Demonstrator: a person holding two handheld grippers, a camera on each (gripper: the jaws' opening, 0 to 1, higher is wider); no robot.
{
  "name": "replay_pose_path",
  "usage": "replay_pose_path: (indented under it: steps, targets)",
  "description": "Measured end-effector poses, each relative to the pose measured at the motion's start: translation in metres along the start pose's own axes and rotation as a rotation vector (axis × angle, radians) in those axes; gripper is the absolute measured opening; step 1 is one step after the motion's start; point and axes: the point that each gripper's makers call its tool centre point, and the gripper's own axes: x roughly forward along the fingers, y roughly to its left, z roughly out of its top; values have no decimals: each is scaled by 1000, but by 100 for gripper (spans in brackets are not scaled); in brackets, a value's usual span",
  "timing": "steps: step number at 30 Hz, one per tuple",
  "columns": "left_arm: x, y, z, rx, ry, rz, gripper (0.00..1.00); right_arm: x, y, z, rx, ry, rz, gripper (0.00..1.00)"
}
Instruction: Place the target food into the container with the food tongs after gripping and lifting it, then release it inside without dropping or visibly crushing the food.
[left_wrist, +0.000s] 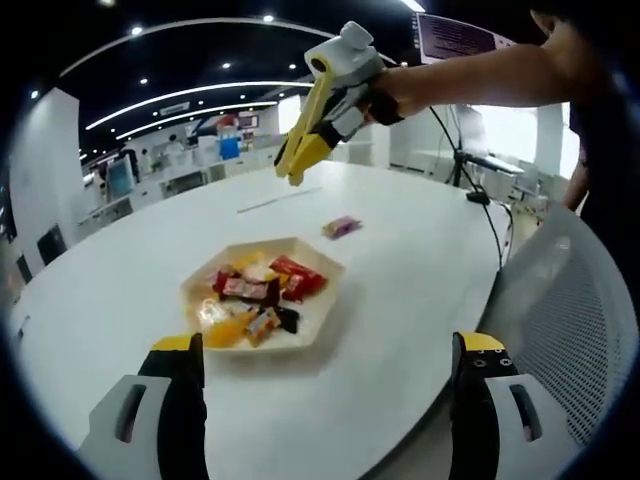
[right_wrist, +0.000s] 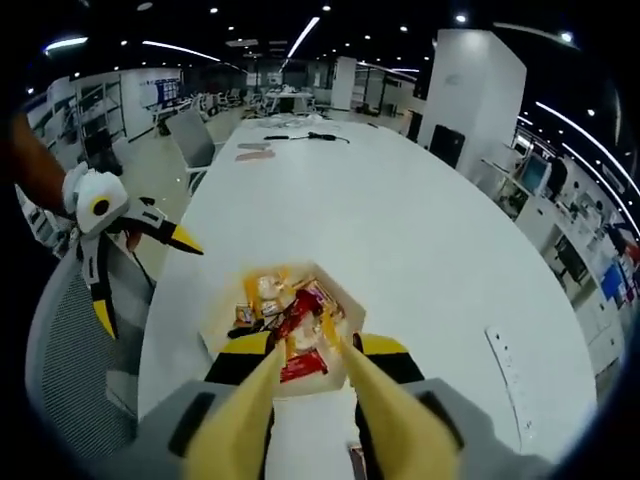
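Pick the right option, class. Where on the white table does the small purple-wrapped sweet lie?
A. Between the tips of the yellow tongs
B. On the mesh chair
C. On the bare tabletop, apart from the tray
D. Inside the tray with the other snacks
C: in the left gripper view the purple-wrapped sweet lies alone on the white table, beyond the tray of snacks and touching nothing else.
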Motion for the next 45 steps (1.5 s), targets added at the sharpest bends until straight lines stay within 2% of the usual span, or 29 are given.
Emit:
replay_pose_path:
  steps: [4,6,11,20,28,39,45]
  targets:
    - [1,0,-3,0,12,-4,100,-7,-5,-15,4,4,-11,30]
    - [1,-1,-2,3,11,-5,100,-9,-7,-22,-20,-11,-3,30]
    - [1,1,-5,3,24,3,100,-19,-15,-40,-12,-35,-9,30]
    - [1,3,-8,1,41,15,100,-33,-38,-74,0,-24,-28,30]
    - [3,0,-14,9,69,1,100,-39,-55,-88,23,-26,-29,30]
    - [4,4,-19,-8,94,19,100,-30,-62,-133,41,17,-4,30]
    - [5,1,-23,-7,116,6,100,-20,-60,-156,59,44,8,30]
